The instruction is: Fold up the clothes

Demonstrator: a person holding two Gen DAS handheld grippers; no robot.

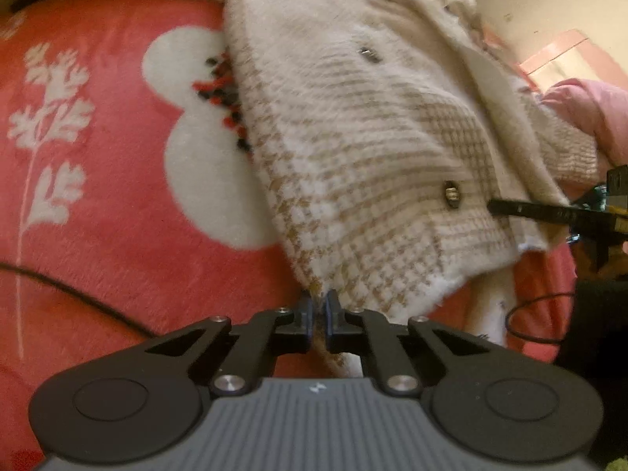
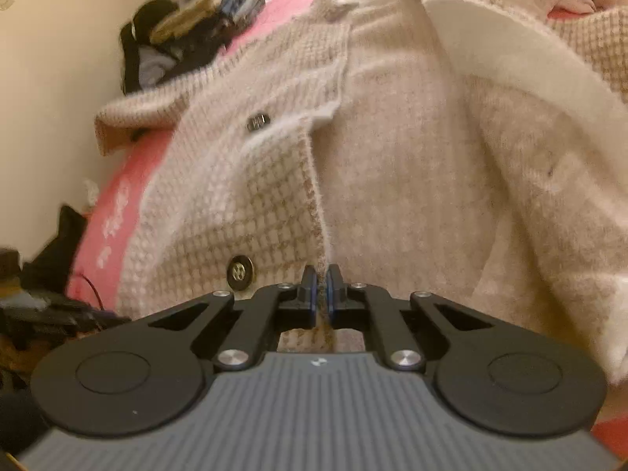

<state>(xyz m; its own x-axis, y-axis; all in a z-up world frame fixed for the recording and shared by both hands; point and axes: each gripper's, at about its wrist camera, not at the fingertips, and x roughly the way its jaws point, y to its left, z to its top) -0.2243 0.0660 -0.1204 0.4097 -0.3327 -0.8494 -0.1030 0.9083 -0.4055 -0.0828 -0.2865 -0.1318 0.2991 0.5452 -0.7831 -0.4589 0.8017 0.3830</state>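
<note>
Both tools were clenched on the houndstooth cardigan [image 1: 373, 165]: left tool [image 1: 318, 306] at a hem corner, right tool [image 2: 321, 286] on the button placket. Soft, light, fluffy knit; edges gave the surest hold.

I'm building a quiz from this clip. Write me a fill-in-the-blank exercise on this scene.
1. The cream and tan cardigan lies on a ____ blanket with white flowers.
2. The left tool is shut on the cardigan's bottom ____.
3. The right tool is shut on the cardigan's front edge, right beside a round ____.
4. In the left view a black ____ crosses the blanket.

Missing words: red; corner; button; cable
</note>
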